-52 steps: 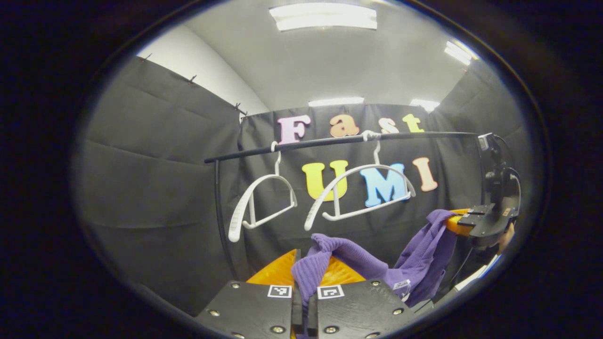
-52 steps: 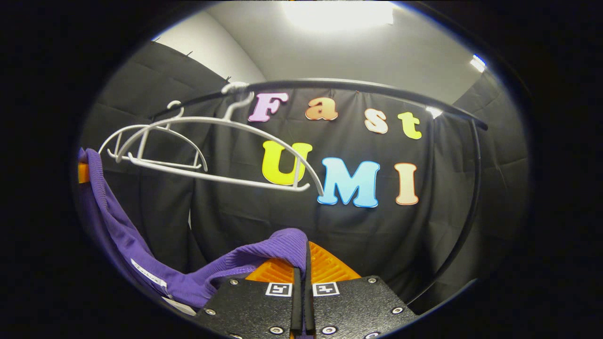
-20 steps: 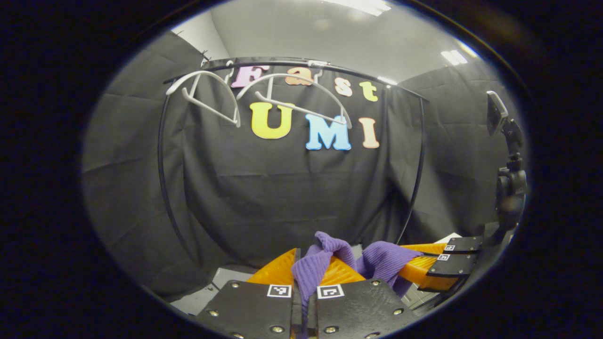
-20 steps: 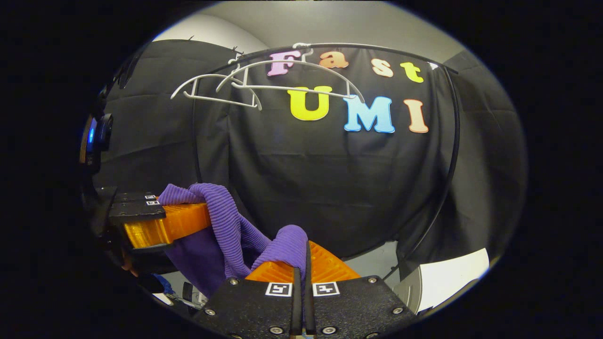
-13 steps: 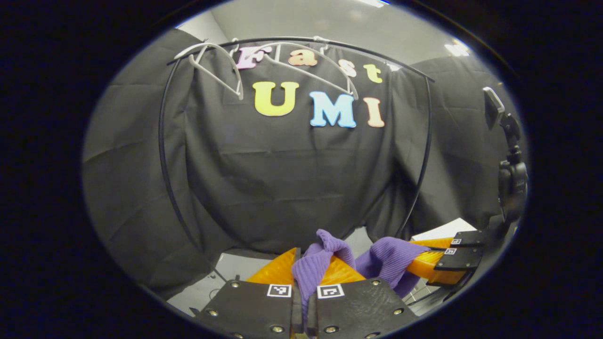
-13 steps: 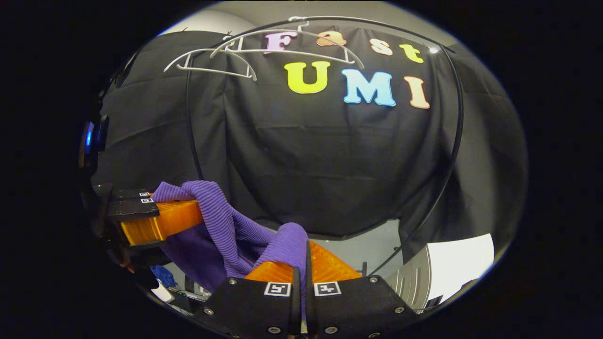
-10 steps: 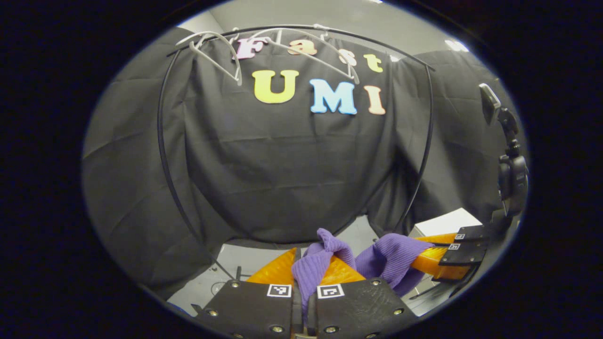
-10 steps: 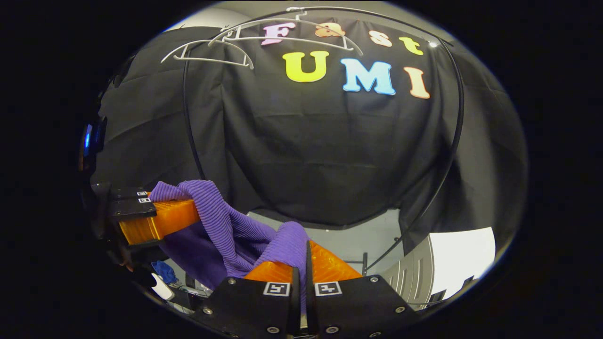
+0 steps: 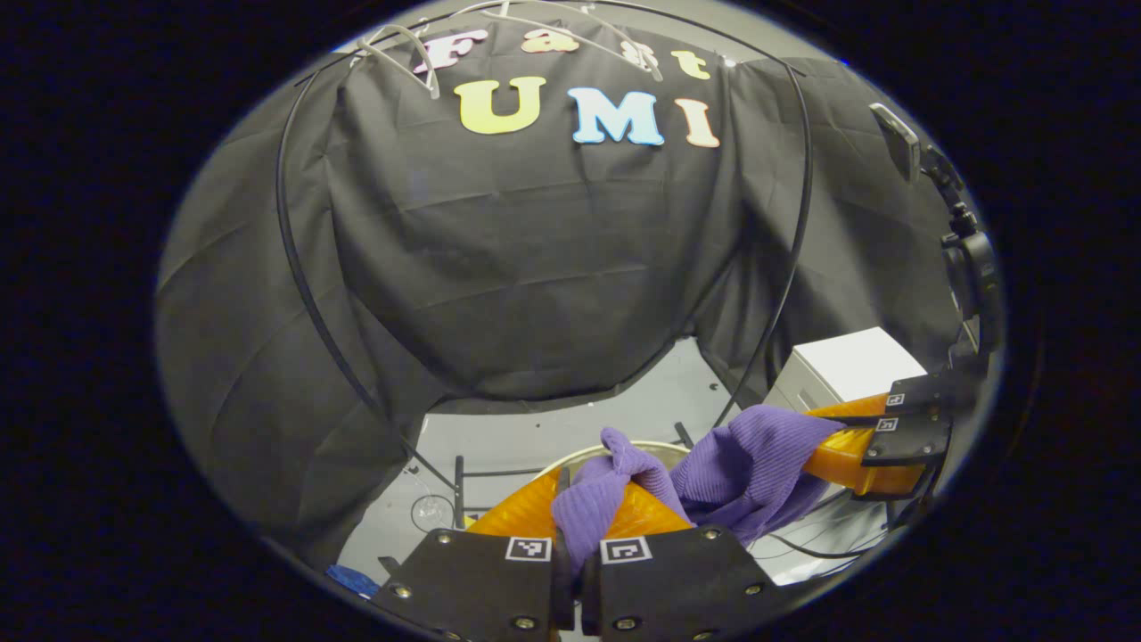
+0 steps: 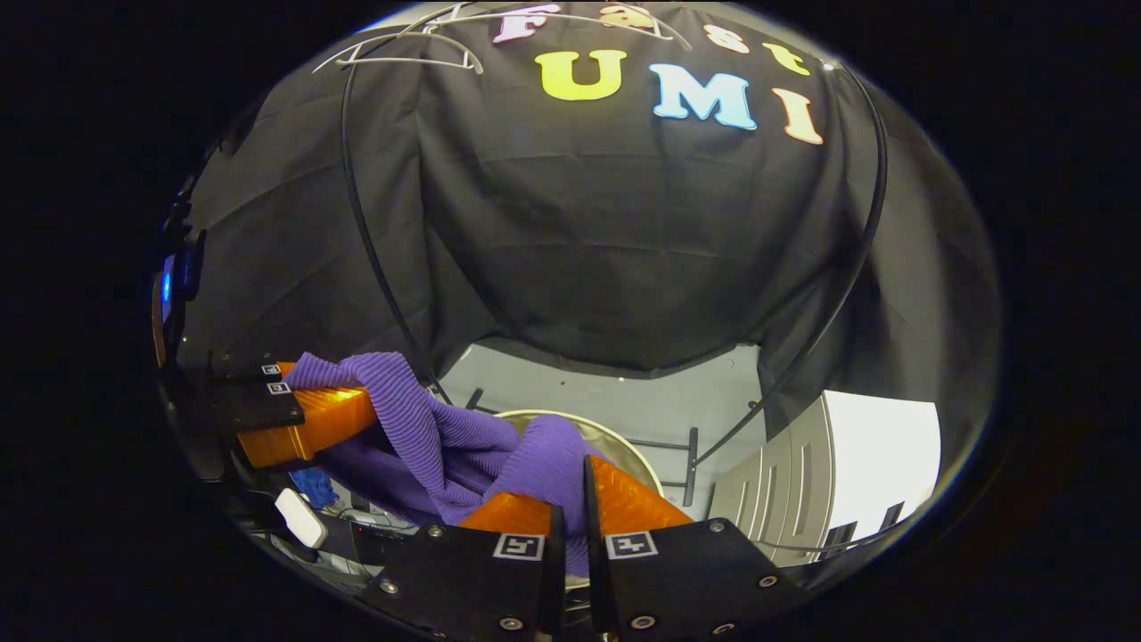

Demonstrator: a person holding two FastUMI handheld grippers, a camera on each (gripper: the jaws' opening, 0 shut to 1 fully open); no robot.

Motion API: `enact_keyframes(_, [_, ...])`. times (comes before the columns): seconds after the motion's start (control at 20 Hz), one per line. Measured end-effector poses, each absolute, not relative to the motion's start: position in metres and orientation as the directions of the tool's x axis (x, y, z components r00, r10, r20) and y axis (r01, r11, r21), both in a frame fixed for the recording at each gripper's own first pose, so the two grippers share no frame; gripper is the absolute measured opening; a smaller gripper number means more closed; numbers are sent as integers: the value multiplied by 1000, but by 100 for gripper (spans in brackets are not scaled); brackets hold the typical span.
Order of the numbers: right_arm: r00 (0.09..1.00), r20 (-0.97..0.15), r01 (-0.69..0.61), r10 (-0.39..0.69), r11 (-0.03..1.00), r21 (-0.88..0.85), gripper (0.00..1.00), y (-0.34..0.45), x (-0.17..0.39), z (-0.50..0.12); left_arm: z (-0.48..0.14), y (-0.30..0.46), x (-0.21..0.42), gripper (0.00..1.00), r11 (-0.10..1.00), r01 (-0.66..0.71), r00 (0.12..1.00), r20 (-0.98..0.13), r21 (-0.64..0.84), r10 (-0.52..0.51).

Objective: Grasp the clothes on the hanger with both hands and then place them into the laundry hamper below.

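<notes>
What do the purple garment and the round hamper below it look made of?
Purple garment: soft ribbed knit, matte; fine parallel ridges show and it drapes limply between the left gripper and right gripper. Round hamper: pale, smooth rim, perhaps plastic or coated fabric; too little shows to tell.
</notes>
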State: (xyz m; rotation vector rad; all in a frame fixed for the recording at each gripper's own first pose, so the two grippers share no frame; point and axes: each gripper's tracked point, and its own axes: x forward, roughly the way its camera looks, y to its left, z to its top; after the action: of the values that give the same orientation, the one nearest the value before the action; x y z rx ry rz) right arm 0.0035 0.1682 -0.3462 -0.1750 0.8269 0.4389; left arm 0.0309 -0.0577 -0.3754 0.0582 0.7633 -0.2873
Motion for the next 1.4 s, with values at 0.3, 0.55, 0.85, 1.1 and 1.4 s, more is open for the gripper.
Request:
enact_keyframes(0.3, [570,-764,-455,302,890,13,49,157,-15,-355,-394,-58,4,34,958,284,630,-745,-44,-221])
enact_keyframes(0.55, [605,-739,-425,295,905,13,95,150,-9,-342,-371,-44,9,96,965,261,687,-704,6,-181])
enact_keyframes(0.85, [707,-641,-369,297,929,23,94,143,3,-293,-310,-34,29,96,974,226,784,-594,1,-181])
enact_keyframes(1.1, [808,-507,-336,300,942,20,93,134,15,-223,-212,-35,51,95,977,211,889,-414,-1,-193])
enact_keyframes(1.4, [900,-325,-310,291,951,-6,95,104,17,-128,-99,-41,49,100,981,192,956,-223,-22,-192])
